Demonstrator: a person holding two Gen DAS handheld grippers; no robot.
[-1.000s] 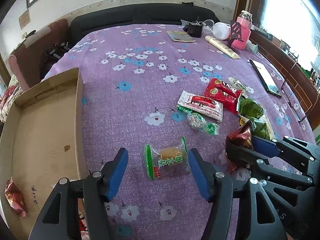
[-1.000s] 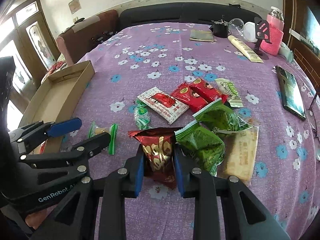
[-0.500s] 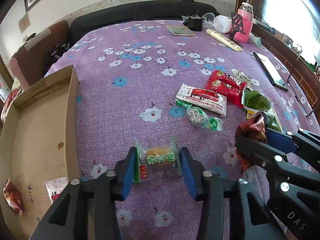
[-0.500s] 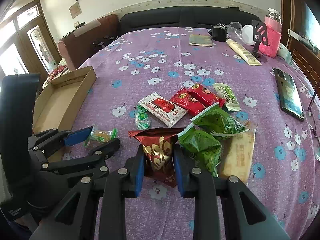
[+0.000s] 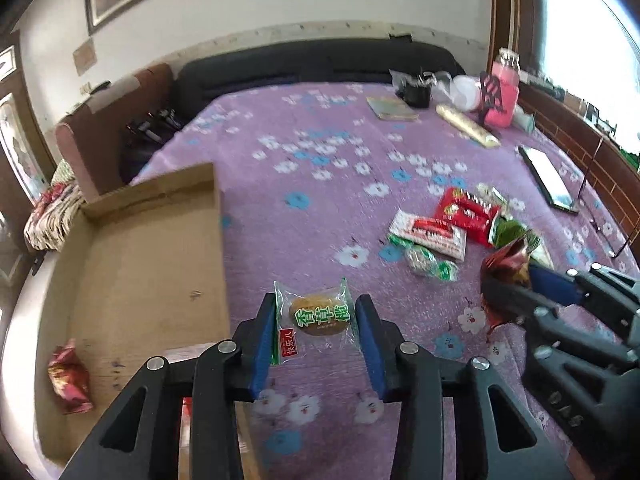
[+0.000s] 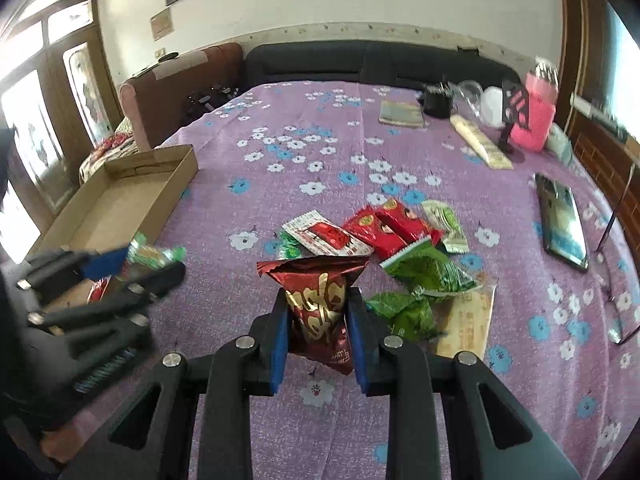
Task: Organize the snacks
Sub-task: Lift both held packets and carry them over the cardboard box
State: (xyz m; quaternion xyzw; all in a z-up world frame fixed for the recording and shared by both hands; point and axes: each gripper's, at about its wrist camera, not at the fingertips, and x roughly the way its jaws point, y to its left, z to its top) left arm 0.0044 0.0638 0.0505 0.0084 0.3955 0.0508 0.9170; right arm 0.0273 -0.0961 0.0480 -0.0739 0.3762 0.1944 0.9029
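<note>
Right wrist: snack pile (image 6: pixel 400 240) beyond dark red packet (image 6: pixel 320 304).

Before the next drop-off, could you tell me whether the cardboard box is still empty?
No, a red snack packet already lies in the cardboard box.

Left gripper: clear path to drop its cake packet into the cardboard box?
Probably yes. The left gripper is shut on the cake packet, lifted beside the cardboard box, whose top is open. Only a red snack lies in its near corner.
</note>
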